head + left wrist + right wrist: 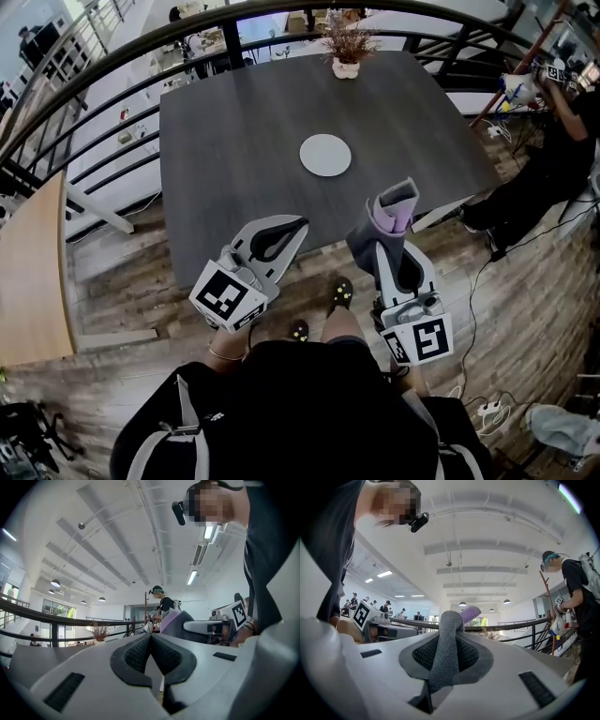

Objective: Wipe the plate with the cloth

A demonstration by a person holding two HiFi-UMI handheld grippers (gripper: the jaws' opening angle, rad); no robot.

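A round white plate (325, 155) lies flat near the middle of the dark grey table (225, 178). My right gripper (395, 215) hovers over the table's near edge, just right of and nearer than the plate, shut on a grey and purple cloth (384, 225) that stands up between its pads (446, 641). My left gripper (292, 231) is shut with nothing in it, its pads (151, 654) pressed together, at the near table edge to the left of the plate. Both grippers are held level, apart from the plate.
A small potted dried plant (346, 47) stands at the table's far edge. A curved black railing (103, 103) runs behind and left of the table. A person in black (553, 159) sits on the floor at right, by cables. My feet (339, 292) stand at the near edge.
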